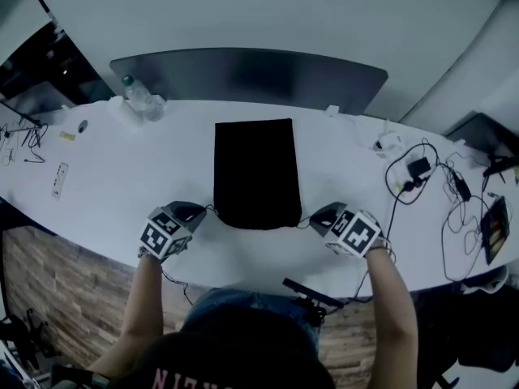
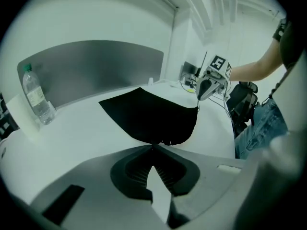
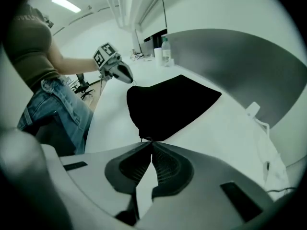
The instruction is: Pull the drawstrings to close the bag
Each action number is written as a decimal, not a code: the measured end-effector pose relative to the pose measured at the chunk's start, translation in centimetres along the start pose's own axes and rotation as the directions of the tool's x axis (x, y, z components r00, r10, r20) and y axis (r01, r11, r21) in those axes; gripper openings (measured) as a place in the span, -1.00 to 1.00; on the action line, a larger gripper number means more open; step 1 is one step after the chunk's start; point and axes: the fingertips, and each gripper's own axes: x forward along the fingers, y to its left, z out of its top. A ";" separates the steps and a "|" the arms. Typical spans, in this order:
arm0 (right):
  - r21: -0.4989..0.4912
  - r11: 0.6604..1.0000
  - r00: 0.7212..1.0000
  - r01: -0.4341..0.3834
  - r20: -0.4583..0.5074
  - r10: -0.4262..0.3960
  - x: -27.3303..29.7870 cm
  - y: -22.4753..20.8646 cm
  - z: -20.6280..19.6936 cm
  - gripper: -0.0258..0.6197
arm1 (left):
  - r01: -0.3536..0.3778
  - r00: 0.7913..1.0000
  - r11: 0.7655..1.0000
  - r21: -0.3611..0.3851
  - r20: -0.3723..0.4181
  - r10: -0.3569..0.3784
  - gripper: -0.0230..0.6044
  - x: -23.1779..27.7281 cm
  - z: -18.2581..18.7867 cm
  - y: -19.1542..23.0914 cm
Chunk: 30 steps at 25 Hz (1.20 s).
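Note:
A flat black drawstring bag (image 1: 256,173) lies on the white table (image 1: 162,160), its mouth toward me. My left gripper (image 1: 203,211) is at the mouth's left corner, jaws shut on a thin drawstring. The right gripper (image 1: 313,220) is at the right corner, also shut on a drawstring. In the left gripper view the tips (image 2: 153,146) meet at the bag's (image 2: 148,116) gathered edge, and the right gripper (image 2: 199,97) holds a cord running down to the far corner. In the right gripper view the tips (image 3: 152,142) pinch at the bag's (image 3: 168,104) edge, with the left gripper (image 3: 130,80) opposite.
A water bottle (image 1: 136,93) stands at the back left. A grey partition (image 1: 251,75) runs behind the table. Cables and a charger (image 1: 418,168) spread over the right side, and a small remote (image 1: 59,178) lies at the far left. The table's front edge is just behind both grippers.

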 end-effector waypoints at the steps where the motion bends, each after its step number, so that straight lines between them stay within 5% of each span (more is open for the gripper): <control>1: 0.029 0.999 0.999 0.041 0.024 -0.042 -0.4 -0.2 0.4 -0.92 | -0.009 1.000 1.000 -0.010 0.026 0.009 -0.91 -0.4 0.5 0.1; 4: 0.129 0.976 0.978 0.173 0.091 -0.186 -2.2 -0.7 1.3 -0.92 | -0.041 0.991 0.998 -0.048 0.127 0.047 -0.91 -1.8 2.3 0.0; 7: 0.244 0.922 0.923 0.300 0.169 -0.345 -4.4 -1.5 2.2 -0.92 | -0.101 0.971 0.993 -0.061 0.211 0.111 -0.91 -3.5 4.0 0.5; 14: 0.469 0.703 0.675 0.535 0.263 -0.689 -10.9 -3.9 4.1 -0.92 | -0.264 0.887 0.958 -0.114 0.361 0.287 -0.91 -6.4 8.4 3.1; 22: 0.539 0.544 0.451 0.643 0.309 -0.838 -16.1 -4.8 7.0 -0.92 | -0.403 0.775 0.902 -0.154 0.466 0.426 -0.91 -8.9 13.1 4.2; 30: 0.569 0.462 0.304 0.681 0.354 -0.884 -20.8 -6.2 10.2 -0.92 | -0.494 0.664 0.850 -0.182 0.553 0.504 -0.91 -11.9 17.3 5.7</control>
